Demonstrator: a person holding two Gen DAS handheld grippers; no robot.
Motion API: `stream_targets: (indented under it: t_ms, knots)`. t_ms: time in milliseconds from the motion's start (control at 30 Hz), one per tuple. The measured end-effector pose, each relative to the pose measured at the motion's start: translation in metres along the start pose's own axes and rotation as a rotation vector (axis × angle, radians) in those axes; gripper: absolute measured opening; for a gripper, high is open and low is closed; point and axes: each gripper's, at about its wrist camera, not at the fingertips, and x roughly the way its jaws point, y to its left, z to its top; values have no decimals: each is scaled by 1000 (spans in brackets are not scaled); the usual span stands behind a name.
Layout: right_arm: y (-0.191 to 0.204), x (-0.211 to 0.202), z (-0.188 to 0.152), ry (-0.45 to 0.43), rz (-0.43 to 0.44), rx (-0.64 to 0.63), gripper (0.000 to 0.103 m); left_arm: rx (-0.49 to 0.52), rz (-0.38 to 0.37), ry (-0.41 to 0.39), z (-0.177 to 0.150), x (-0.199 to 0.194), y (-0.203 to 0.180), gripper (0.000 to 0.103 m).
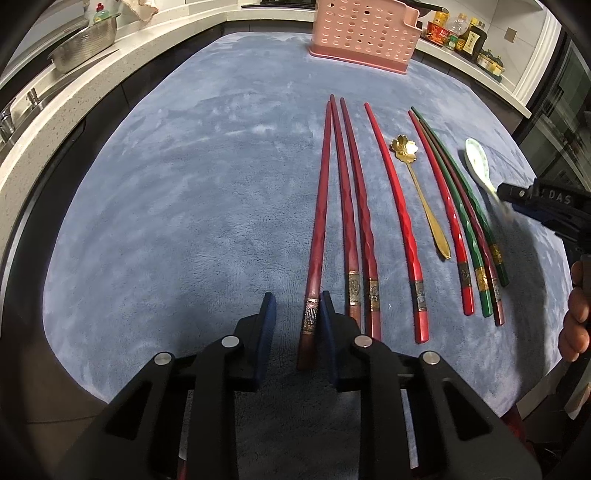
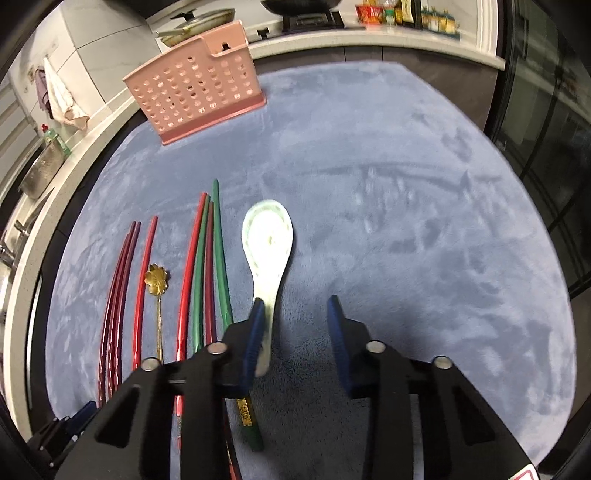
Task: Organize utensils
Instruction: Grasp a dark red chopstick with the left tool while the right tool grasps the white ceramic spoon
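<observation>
Left tool point(image 1: 297, 308) spread apart, straddling the handle end of the leftmost dark-red chopstick point(image 1: 318, 229) on the blue tabletop point(image 1: 184, 184). Right tool point(image 2: 295, 314) also apart, white ceramic spoon point(image 2: 268, 243) lying against its left finger, handle between the fingers. Pink perforated holder point(image 1: 365, 33) upright near the far edge. Gold spoon point(image 1: 421, 188) lying among the other chopsticks.

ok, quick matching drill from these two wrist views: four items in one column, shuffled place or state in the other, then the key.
Items
1. white ceramic spoon
2. gold flower spoon
3. pink perforated holder
4. leftmost dark red chopstick

Places/states
A. upright at the mat's far edge
B. handle between the open left hand-held gripper fingers
C. handle beside a right hand-held gripper finger
D. flat among the chopsticks

Pairs: 1-C, 2-D, 3-A, 4-B
</observation>
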Motion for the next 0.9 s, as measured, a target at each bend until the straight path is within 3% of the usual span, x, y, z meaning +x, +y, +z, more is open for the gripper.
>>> stream_targets:
  t_ms: [567,667,800,900]
  knots:
    - [9,10,-10,-1,37,-37,25,0,-1,-17,-1,1,1,24]
    - [9,10,-12,-4,44,-39,21,-3,-6,-19,-1,1,1,24]
    - [17,10,-14,-10,51,-68,7,-4,-9,-25,-2,0,1,24]
    - [21,9,-16,-22,36,-89,7,-3,-13,-33,-4,0,2,24]
